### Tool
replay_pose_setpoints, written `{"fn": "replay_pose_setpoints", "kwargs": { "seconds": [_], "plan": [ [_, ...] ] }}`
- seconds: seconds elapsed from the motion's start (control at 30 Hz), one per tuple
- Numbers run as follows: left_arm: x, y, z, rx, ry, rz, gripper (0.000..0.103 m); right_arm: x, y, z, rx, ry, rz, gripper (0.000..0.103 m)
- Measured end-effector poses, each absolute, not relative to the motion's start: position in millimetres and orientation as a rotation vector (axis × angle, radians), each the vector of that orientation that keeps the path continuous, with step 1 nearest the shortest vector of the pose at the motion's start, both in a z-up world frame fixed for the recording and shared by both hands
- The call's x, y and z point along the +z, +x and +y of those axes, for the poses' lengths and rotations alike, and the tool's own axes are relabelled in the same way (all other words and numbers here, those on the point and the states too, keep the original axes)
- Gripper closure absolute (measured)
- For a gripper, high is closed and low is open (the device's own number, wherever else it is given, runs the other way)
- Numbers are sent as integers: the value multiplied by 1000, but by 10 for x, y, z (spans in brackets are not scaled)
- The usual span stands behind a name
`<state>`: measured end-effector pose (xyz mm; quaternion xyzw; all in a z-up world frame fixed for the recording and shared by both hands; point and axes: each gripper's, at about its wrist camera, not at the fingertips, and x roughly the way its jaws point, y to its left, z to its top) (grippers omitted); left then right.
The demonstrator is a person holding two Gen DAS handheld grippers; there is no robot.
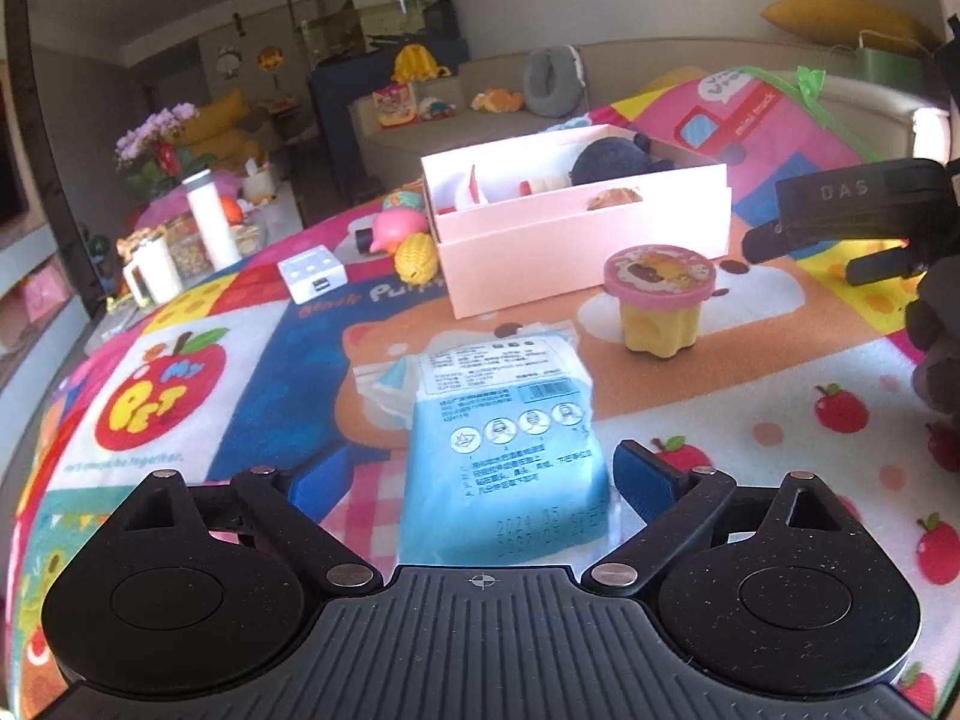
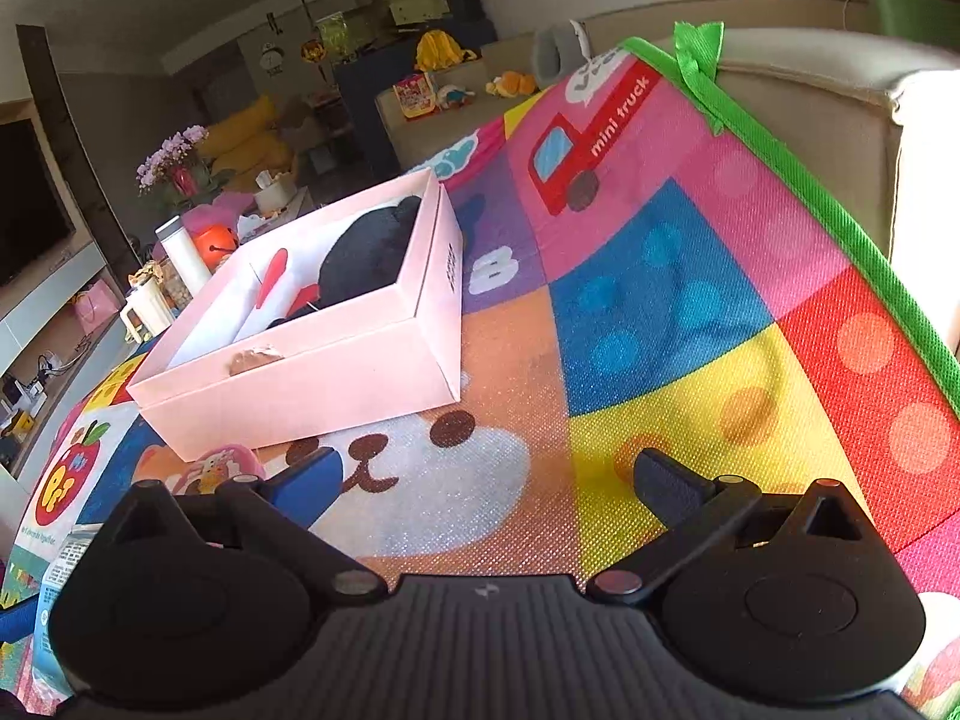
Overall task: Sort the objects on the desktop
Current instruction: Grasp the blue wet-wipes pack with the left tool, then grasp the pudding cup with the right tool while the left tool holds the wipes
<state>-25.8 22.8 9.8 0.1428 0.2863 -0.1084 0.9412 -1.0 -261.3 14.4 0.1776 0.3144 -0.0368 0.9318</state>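
The blue packet (image 1: 504, 450) lies flat on the play mat (image 1: 690, 384) between the left tool's (image 1: 480, 480) spread, untouching jaws, long axis pointing ahead toward the pink box (image 1: 576, 240); the right tool (image 2: 486, 480) gapes empty.

A sealed packet (image 1: 504, 450) lies flat on a play mat (image 1: 240, 360), nearest the left wrist camera. Behind it to the right stands a lidded tub (image 1: 660, 300). Behind both sits an open box (image 1: 576, 228) holding a plush toy (image 1: 612, 162). Left of the box lie a power adapter (image 1: 313, 273) and small toys (image 1: 405, 240). A sofa (image 2: 810, 102) lies beyond the mat.
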Motion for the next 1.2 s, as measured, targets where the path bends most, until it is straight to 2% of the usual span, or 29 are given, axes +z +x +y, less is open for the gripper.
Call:
{"fn": "replay_pose_setpoints", "kwargs": {
  "seconds": [0.27,0.47,0.67,0.83,0.87,0.9,0.97,1.2],
  "plan": [
    [55,-88,514,-182,163,659,2,138,46,-2555,-68,309,682,0],
    [45,-141,511,-198,155,640,2,176,-33,-2557,44,323,670,0],
    [49,-141,509,-203,144,637,2,410,-293,-1889,198,60,597,2],
    [53,-164,503,-196,148,624,2,334,62,-1555,213,16,656,21],
    [55,-167,498,-197,152,622,2,311,122,-1525,219,16,677,34],
    [56,-169,498,-198,152,621,2,280,173,-1502,223,15,709,53],
    [57,-164,507,-200,145,623,2,252,155,-1507,210,14,722,62],
    [69,-201,453,-208,175,610,2,250,-214,-1838,101,26,675,62]
  ]
}}
